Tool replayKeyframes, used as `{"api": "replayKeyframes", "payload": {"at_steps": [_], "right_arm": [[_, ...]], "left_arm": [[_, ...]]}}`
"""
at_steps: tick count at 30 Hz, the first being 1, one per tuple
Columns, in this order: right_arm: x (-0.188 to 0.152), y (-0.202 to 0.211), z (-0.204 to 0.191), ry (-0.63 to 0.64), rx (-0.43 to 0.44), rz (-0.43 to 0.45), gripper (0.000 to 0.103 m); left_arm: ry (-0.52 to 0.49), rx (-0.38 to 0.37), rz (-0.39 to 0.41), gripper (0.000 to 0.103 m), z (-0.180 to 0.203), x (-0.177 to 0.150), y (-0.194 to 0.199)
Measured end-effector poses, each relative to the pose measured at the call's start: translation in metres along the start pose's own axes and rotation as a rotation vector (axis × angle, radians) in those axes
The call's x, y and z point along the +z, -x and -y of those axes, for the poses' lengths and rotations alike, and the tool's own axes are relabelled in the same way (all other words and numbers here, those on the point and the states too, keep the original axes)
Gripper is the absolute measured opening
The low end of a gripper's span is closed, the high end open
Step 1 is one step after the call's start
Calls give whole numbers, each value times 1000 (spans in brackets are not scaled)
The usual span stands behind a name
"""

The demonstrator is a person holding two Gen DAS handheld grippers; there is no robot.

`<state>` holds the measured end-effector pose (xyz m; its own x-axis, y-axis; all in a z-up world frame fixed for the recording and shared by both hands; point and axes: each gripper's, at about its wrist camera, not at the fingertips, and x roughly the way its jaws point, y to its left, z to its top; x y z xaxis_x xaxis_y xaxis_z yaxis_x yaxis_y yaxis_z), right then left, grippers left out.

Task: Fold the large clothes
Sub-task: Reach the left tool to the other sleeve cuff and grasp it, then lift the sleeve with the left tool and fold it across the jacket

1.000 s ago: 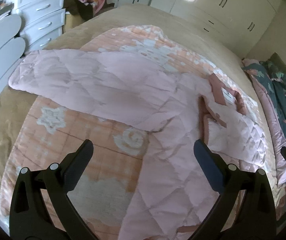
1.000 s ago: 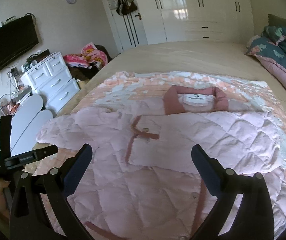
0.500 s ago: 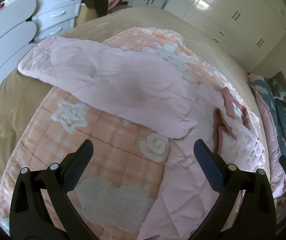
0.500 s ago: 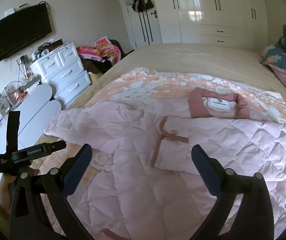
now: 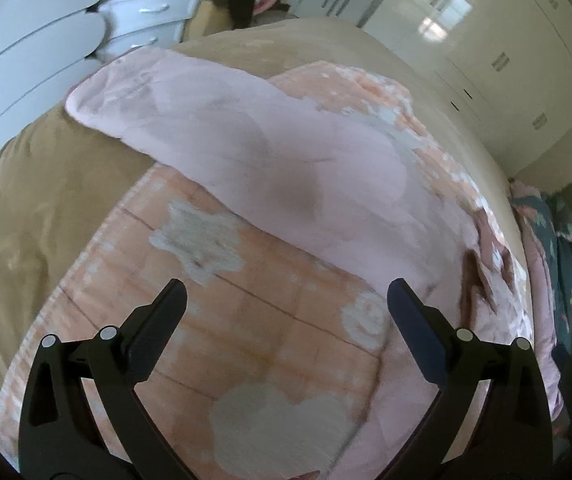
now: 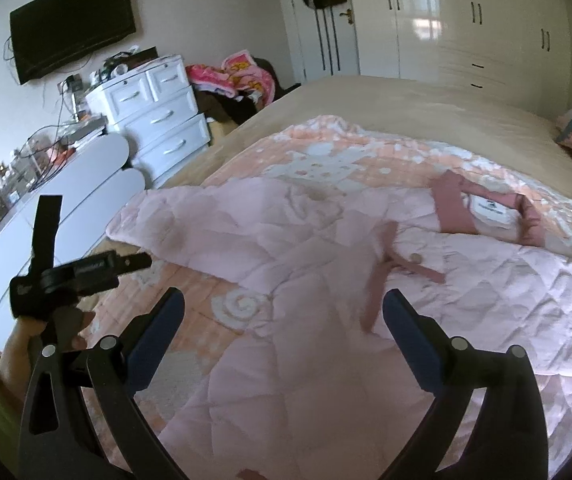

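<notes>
Pink quilted jacket (image 6: 365,280) is spread on the bed (image 6: 405,100) — white neck label (image 6: 491,213) is unreadable. Left claw (image 5: 286,300) and right claw (image 6: 284,308) are held wide open, empty.

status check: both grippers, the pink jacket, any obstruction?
Left gripper open, empty, over the quilt. Right gripper open, empty, above the pink jacket. Jacket part-folded, one sleeve spread out. Nothing blocking.
</notes>
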<state>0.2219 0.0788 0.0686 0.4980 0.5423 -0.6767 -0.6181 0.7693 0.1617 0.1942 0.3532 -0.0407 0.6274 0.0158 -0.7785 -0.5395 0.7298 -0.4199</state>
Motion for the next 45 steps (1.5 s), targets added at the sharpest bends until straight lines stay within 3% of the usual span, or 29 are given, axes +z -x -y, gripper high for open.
{"api": "replayKeyframes", "payload": {"at_steps": [10,27,31,35,40,45], "right_arm": [[-13,-12,16,-29,-40,-18,99],[-27,-16,48,-98,-73,-30,99],[-34,-8,62,-130,-94,-26,99],[-37,0,75,-157,-111,-23,99],[-41,15,87,-182,-124,-8,99],[-48,35,98,-213,-131,14,99]], "left_arm": [[182,-33,16,94,-59,23,-28],[401,-76,112,93,-104,67,-57],[402,-28,129,73,-104,85,-62],[393,-6,103,61,-99,92,-73],[379,-8,135,19,-97,90,-63],[354,-49,220,11,-89,93,-29]]}}
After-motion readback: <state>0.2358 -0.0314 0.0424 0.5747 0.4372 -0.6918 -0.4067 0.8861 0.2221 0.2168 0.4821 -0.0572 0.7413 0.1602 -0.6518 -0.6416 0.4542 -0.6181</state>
